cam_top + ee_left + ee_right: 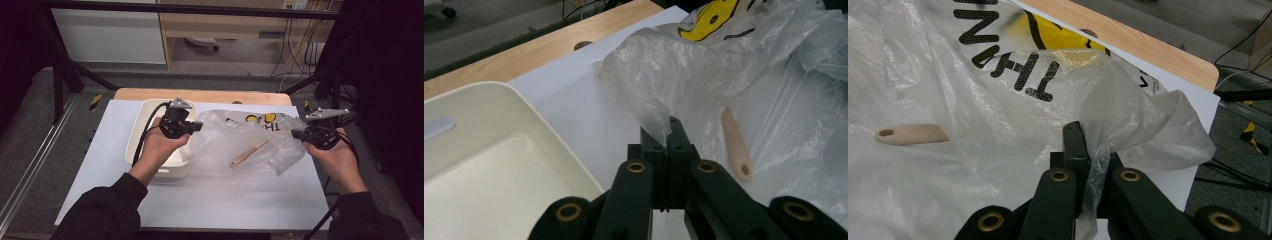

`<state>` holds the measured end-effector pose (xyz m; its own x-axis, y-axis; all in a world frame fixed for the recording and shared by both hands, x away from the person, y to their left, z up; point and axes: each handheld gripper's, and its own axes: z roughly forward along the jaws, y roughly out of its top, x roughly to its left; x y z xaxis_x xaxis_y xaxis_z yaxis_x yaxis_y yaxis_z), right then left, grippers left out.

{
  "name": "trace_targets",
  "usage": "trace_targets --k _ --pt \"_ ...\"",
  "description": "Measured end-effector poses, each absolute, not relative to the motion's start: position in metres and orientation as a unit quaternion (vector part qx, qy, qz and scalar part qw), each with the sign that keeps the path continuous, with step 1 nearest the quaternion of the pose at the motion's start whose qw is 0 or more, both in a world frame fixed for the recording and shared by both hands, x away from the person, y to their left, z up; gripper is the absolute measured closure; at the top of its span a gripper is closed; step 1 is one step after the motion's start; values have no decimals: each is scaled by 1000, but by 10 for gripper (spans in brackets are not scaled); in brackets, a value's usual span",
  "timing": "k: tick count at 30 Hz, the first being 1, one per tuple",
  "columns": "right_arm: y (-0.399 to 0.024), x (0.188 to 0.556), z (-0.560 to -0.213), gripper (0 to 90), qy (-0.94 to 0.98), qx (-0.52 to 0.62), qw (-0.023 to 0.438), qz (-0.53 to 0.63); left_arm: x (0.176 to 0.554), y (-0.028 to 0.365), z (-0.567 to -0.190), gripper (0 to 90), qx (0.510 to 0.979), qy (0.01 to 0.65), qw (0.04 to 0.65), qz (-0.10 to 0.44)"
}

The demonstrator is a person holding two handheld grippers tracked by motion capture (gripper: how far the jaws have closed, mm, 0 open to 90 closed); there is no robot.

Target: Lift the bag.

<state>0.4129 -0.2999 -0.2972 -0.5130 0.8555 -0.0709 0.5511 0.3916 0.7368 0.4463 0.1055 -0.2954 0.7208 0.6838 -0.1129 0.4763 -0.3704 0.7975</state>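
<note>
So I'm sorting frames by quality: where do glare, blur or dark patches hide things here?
High view: the edges go nearly black, and the plastic bag glares, washing out the table below it. Left gripper view: the bin is overexposed, pale and soft. Right gripper view: the bag's print is sharp, while the wooden handle shows hazily through the film.

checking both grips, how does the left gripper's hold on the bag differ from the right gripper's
The left gripper pinches the plastic bag at its edge beside the white bin; the right gripper pinches the opposite edge, near the table's side. At the left gripper, a thin peak of film rises between the jaws; at the right gripper, a thicker bunched fold runs down through them. Both are shut on the bag.
</note>
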Motion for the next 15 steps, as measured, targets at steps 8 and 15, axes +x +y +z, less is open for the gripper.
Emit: trace_targets --k 8,15 --pt "-301 425 -289 900 795 444 218 351 455 110 -288 900 815 360 438 121" --pt "-310 433 -274 900 786 451 219 361 463 117 -273 900 812 360 440 131"
